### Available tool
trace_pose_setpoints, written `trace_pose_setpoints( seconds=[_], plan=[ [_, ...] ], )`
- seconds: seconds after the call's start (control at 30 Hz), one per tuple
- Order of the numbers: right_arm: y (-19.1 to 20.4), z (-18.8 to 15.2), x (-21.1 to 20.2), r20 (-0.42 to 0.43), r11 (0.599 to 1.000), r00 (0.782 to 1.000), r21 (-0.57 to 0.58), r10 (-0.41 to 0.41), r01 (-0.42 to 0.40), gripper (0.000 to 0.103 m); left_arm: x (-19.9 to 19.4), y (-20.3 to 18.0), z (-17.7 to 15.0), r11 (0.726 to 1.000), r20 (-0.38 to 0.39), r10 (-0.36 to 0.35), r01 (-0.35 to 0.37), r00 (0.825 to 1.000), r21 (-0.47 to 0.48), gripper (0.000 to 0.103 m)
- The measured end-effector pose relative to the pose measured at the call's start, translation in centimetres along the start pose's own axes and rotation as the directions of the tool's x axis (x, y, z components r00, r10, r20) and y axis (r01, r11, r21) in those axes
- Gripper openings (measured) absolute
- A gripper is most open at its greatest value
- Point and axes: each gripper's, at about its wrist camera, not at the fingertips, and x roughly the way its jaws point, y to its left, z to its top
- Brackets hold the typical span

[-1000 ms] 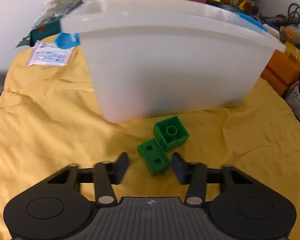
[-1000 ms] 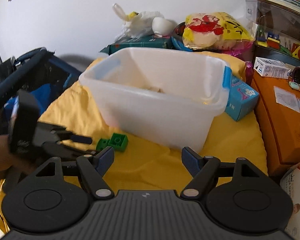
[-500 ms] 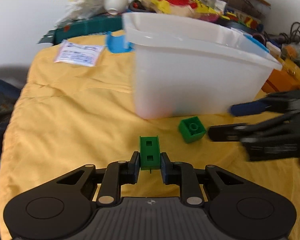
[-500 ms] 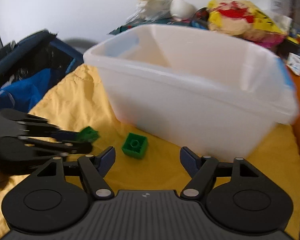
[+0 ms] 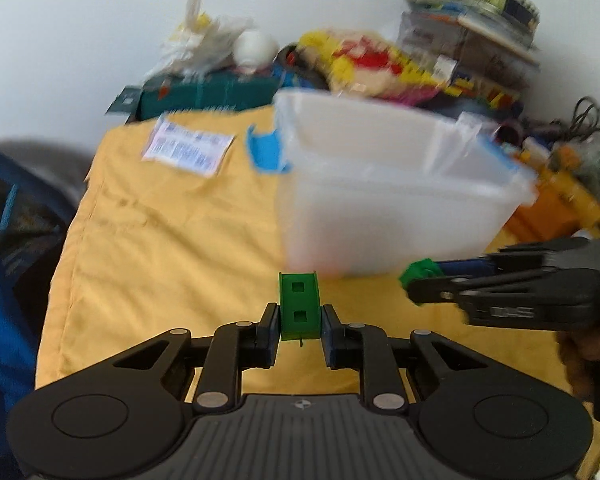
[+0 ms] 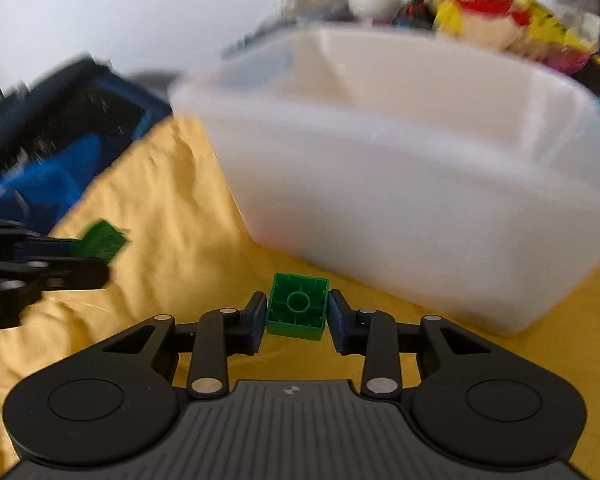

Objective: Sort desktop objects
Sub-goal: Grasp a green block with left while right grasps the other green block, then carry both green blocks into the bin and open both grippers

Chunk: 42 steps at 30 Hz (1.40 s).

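Note:
My left gripper [image 5: 300, 320] is shut on a green block with two square holes [image 5: 299, 306], held above the yellow cloth. My right gripper [image 6: 298, 314] is shut on a green square brick [image 6: 297, 306] with a round tube in its hollow side. In the left wrist view the right gripper [image 5: 420, 280] holds its brick [image 5: 419, 271] at the right, near the tub's base. In the right wrist view the left gripper [image 6: 100, 252] with its block [image 6: 102, 239] is at the left. A white plastic tub [image 6: 400, 184] stands just beyond both; it also shows in the left wrist view [image 5: 380, 200].
A yellow cloth [image 5: 160, 240] covers the table. A white printed packet [image 5: 188, 146] and a blue piece [image 5: 266, 152] lie behind the tub's left side. Bags, boxes and books [image 5: 380, 60] crowd the back. Orange boxes [image 5: 548, 208] stand at the right. A dark blue bag [image 6: 60, 140] sits off the left edge.
Both grippers have closed on the two green blocks that lay in front of the tub. The left one lifted its block first, then the right one took the square brick.

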Motion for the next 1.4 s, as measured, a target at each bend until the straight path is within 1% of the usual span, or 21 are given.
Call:
trace_pose_setpoints(
  seconds=[0.1, 0.17, 0.23, 0.37, 0.5, 0.63, 0.8, 0.9, 0.93, 0.97, 1.0, 1.03, 1.07, 1.1, 1.17, 1.23, 1.37, 1.4],
  plan=[
    [-0.9, 0.7, -5.1, 0.076, 0.999, 0.996, 0.011, 0.039, -0.040, 0.036, -0.5, -1.0, 2.0, 1.000, 0.033, -0.032, 0.032, 0.999, -0.001, 0.024],
    [-1.6, 1.7, -8.1, 0.126, 0.999, 0.991, 0.003, 0.044, -0.045, 0.036, -0.7, -1.8, 3.7, 0.998, 0.061, -0.055, 0.056, 0.997, -0.003, 0.024],
    [-3.1, 3.1, -10.8, 0.177, 1.000, 0.984, 0.007, 0.027, -0.029, 0.036, -0.8, -2.6, 5.4, 0.998, 0.085, -0.065, 0.064, 0.994, 0.009, 0.024],
    [-5.8, 5.9, -12.8, 0.225, 0.998, 0.974, 0.049, -0.039, 0.029, 0.036, -0.2, -4.0, 8.9, 0.997, 0.111, -0.074, 0.072, 0.991, 0.025, 0.024],
    [-8.0, 8.3, -13.1, 0.226, 0.994, 0.971, 0.094, -0.073, 0.053, 0.036, 0.7, -5.4, 11.9, 0.996, 0.121, -0.077, 0.072, 0.990, 0.045, 0.024],
    [-9.5, 9.9, -11.9, 0.187, 0.991, 0.979, 0.125, -0.080, 0.057, 0.036, 2.2, -6.0, 14.3, 0.998, 0.098, -0.060, 0.057, 0.993, 0.034, 0.024],
    [-10.2, 11.2, -10.1, 0.143, 0.990, 0.986, 0.126, -0.081, 0.063, 0.036, 3.5, -6.5, 15.7, 0.998, 0.081, -0.037, 0.033, 0.996, 0.053, 0.024],
    [-10.4, 11.6, -9.2, 0.121, 0.990, 0.990, 0.123, -0.078, 0.064, 0.037, 4.2, -6.6, 16.0, 0.999, 0.068, -0.026, 0.023, 0.997, 0.046, 0.025],
    [-10.5, 11.7, -8.8, 0.111, 0.990, 0.991, 0.122, -0.078, 0.064, 0.037, 4.7, -6.6, 16.0, 0.999, 0.056, -0.011, 0.008, 0.998, 0.045, 0.032],
    [-10.5, 11.9, -8.4, 0.097, 0.990, 0.992, 0.120, -0.080, 0.068, 0.039, 5.2, -6.7, 15.9, 0.999, 0.036, 0.007, -0.009, 0.999, 0.044, 0.055],
    [-10.6, 12.0, -8.0, 0.085, 0.990, 0.992, 0.120, -0.088, 0.078, 0.050, 5.9, -6.7, 15.8, 0.998, 0.008, 0.045, -0.045, 0.999, 0.046, 0.067],
    [-10.6, 11.9, -7.6, 0.075, 0.989, 0.992, 0.122, -0.099, 0.089, 0.070, 6.5, -6.8, 15.5, 0.995, -0.025, 0.084, -0.083, 0.996, 0.055, 0.080],
    [-10.6, 11.9, -7.4, 0.073, 0.988, 0.992, 0.123, -0.105, 0.096, 0.077, 6.9, -6.7, 15.2, 0.993, -0.048, 0.101, -0.098, 0.994, 0.063, 0.079],
    [-10.6, 11.8, -7.3, 0.078, 0.988, 0.991, 0.120, -0.106, 0.096, 0.082, 7.1, -6.6, 15.0, 0.993, -0.057, 0.102, -0.098, 0.993, 0.069, 0.079],
    [-10.5, 11.4, -7.3, 0.076, 0.989, 0.992, 0.113, -0.102, 0.093, 0.082, 7.3, -6.3, 14.4, 0.993, -0.063, 0.089, -0.084, 0.994, 0.082, 0.079],
    [-10.4, 11.0, -7.3, 0.075, 0.990, 0.992, 0.108, -0.098, 0.090, 0.085, 7.4, -6.1, 14.0, 0.992, -0.065, 0.100, -0.094, 0.993, 0.082, 0.079],
    [-10.0, 10.5, -7.3, 0.077, 0.991, 0.992, 0.090, -0.103, 0.096, 0.088, 7.3, -5.7, 13.7, 0.994, -0.068, 0.105, -0.102, 0.992, 0.049, 0.079],
    [-9.9, 10.4, -7.3, 0.074, 0.991, 0.992, 0.088, -0.103, 0.097, 0.091, 7.3, -5.8, 13.7, 0.994, -0.068, 0.105, -0.102, 0.992, 0.044, 0.080]
  ],
)
